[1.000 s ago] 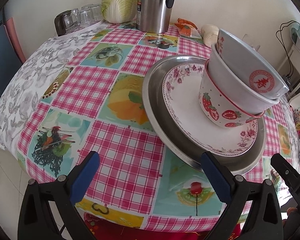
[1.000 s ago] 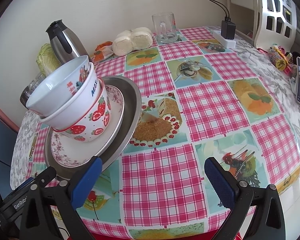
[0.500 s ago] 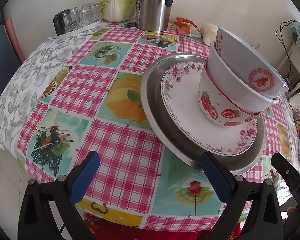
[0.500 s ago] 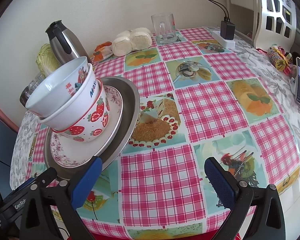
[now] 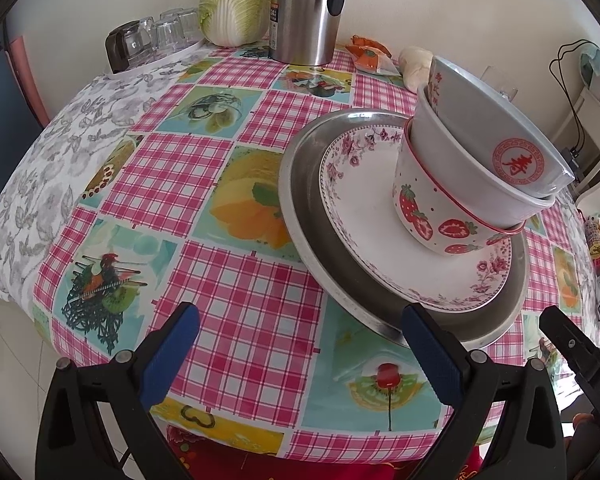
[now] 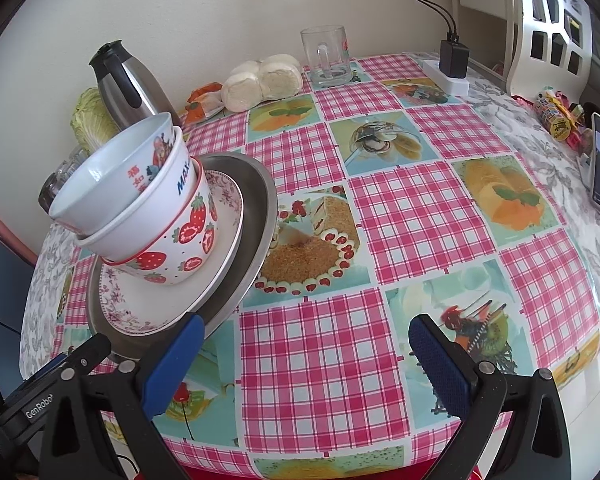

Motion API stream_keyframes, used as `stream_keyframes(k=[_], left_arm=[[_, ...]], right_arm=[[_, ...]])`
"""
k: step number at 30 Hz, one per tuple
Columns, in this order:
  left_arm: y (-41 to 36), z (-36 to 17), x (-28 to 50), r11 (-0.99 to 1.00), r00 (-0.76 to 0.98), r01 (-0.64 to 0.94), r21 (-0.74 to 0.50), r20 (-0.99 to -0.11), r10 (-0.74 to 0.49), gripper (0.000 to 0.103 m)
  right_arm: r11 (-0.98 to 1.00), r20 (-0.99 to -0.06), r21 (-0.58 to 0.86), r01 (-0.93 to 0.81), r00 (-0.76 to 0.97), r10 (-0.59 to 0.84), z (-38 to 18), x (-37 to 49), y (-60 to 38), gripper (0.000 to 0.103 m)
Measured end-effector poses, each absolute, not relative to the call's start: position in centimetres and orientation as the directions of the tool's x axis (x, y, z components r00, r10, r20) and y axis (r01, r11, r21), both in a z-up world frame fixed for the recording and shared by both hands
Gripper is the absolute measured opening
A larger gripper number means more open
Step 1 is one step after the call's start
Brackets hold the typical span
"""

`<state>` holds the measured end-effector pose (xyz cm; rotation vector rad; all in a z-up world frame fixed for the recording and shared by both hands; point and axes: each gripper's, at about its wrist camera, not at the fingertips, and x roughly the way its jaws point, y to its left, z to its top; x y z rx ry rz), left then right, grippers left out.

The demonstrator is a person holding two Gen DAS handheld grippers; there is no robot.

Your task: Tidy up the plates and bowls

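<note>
Steel tray (image 5: pixel 300 200) carries the whole stack: a floral plate (image 5: pixel 364 216) sits on it, and on that plate a strawberry bowl (image 5: pixel 428 216) nests two white bowls (image 5: pixel 492 148). This stack stands near the worktop (image 5: pixel 204 184) edge, in front of the kettle (image 5: pixel 308 8). Left gripper (image 5: pixel 296 348) and right gripper (image 6: pixel 304 354) hover just short of the tray, jaws wide and empty. Stacking looks finished; any next move would need both tray edges gripped, kept level.

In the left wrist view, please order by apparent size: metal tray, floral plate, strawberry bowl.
1. metal tray
2. floral plate
3. strawberry bowl
They are stacked together, so nearness hardly affects this.
</note>
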<state>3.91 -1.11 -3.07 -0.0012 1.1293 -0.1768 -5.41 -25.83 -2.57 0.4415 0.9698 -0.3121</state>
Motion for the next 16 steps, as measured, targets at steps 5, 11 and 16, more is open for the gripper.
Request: stream_keyframes(k=[5, 11, 16], left_arm=[[-0.99, -2.94, 3.88, 0.985, 0.423, 0.143, -0.094, -0.894, -0.146, 0.101], [-1.0, -2.59, 3.52, 0.986, 0.448, 0.147, -0.074, -0.884, -0.133, 0.101], [-0.93, -2.28, 3.45, 0.986, 0.461, 0.149, -0.074, -0.877, -0.136, 0.101]], right_arm=[[0.868, -0.845, 0.22, 0.445, 0.531, -0.059, -2.59, -5.42, -25.85, 0.103], [0.868, -0.845, 0.22, 0.445, 0.531, -0.059, -2.58, -5.41, -25.81, 0.103], [0.868, -0.845, 0.219, 0.446, 0.531, -0.059, -2.57, -5.39, -25.78, 0.103]])
